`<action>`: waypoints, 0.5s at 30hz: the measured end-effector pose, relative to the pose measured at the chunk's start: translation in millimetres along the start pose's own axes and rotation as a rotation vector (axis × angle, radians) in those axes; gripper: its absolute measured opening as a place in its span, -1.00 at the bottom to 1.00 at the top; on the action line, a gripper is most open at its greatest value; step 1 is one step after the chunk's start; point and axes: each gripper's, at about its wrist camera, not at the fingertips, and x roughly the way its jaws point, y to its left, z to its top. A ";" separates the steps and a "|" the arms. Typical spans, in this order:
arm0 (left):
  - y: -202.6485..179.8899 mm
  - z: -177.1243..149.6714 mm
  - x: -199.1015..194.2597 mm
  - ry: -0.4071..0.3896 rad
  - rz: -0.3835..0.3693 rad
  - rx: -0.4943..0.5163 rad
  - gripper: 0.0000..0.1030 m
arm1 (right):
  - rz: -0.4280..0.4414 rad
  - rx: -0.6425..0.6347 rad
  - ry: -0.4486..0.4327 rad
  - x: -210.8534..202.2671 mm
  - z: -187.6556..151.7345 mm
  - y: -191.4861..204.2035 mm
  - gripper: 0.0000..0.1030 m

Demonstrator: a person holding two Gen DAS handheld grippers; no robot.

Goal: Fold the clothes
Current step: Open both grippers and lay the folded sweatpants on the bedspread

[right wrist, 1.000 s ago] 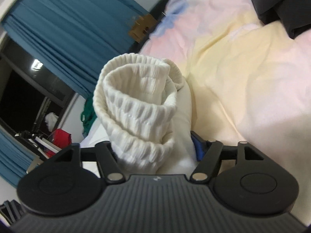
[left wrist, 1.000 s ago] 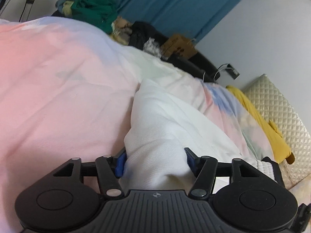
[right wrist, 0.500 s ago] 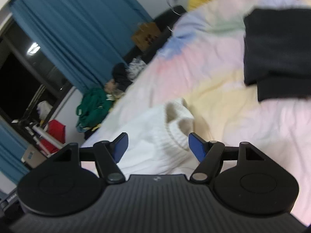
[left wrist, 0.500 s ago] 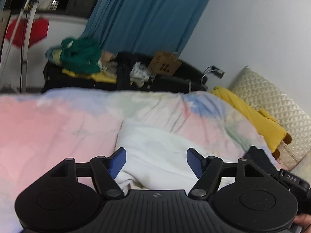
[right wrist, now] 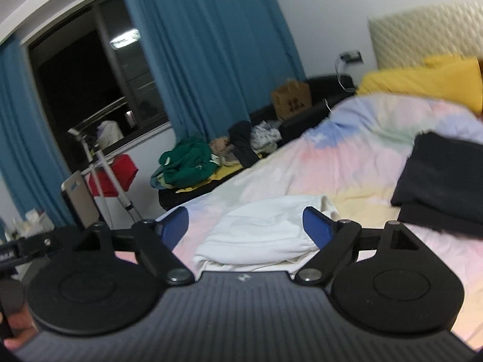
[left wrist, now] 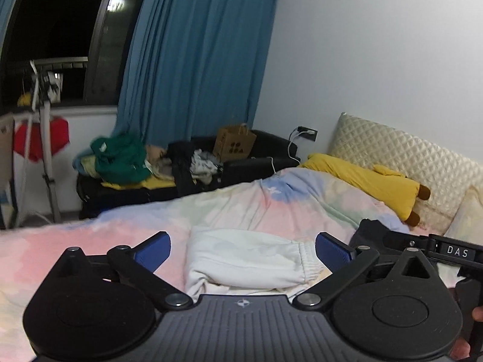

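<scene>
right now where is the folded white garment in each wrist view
Left wrist: the folded white garment lies low and centre on the pastel duvet, seen between the left gripper's fingers.
Right wrist: it lies low and centre, its right end beside the right blue finger pad, the dark folded clothes at far right.
Shared landmark: the brown paper bag on the black sofa.

A white garment lies folded into a flat bundle on the pastel bedspread, its ribbed cuff edge turned to the right. Near it, further right on the bed, rests a dark folded garment.
</scene>
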 end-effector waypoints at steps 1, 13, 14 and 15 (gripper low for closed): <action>-3.3 -5.0 -11.6 -0.009 0.015 0.018 0.99 | 0.002 -0.024 -0.006 -7.8 -3.3 8.4 0.63; 3.7 -78.1 -83.0 -0.070 0.144 -0.030 0.99 | -0.053 -0.215 -0.030 -39.8 -72.9 62.2 0.63; 4.8 -83.3 -86.8 -0.065 0.149 -0.023 0.99 | -0.054 -0.219 -0.023 -38.7 -78.1 64.4 0.63; 6.0 -88.3 -89.5 -0.055 0.148 -0.013 0.99 | -0.051 -0.220 -0.015 -36.6 -82.8 65.4 0.63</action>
